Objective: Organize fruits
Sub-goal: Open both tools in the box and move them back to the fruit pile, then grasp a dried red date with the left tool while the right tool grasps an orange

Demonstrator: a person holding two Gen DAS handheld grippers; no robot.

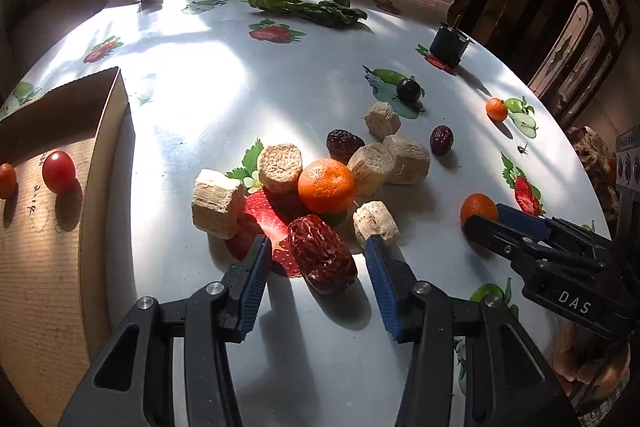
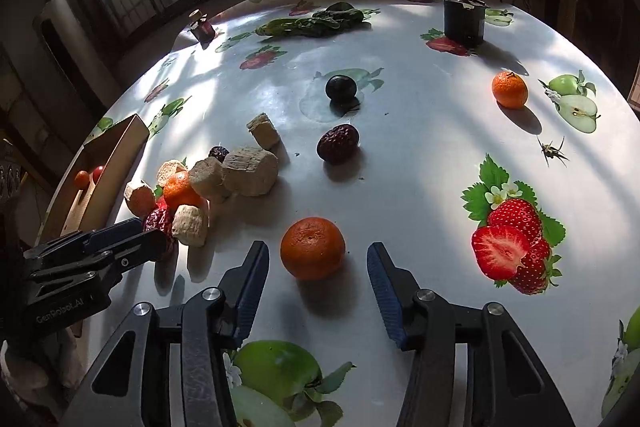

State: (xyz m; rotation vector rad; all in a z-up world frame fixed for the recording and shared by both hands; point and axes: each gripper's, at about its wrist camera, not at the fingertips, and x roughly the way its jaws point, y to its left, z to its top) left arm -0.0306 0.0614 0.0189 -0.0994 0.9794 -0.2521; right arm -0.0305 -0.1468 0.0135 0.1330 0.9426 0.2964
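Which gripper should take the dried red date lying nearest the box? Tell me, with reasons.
Left. The left gripper is open, its fingers flanking the dried red date; the right gripper is open around a tangerine.

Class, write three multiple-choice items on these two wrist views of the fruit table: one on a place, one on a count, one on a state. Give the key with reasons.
1. Where is the cherry tomato?
A. inside the cardboard box
B. beside the black pot
C. between the right gripper's fingers

2. How many tangerines lie on the table outside the box?
A. one
B. three
C. five

3. What state is the left gripper in?
A. shut on a tangerine
B. open around a red date, not pressing it
C. shut and holding nothing

Key:
1 A, the tomato sits on the box floor beside a small orange fruit.
2 B, one in the pile, one before the right gripper, and one far off.
3 B, gaps show between both pads and the date.
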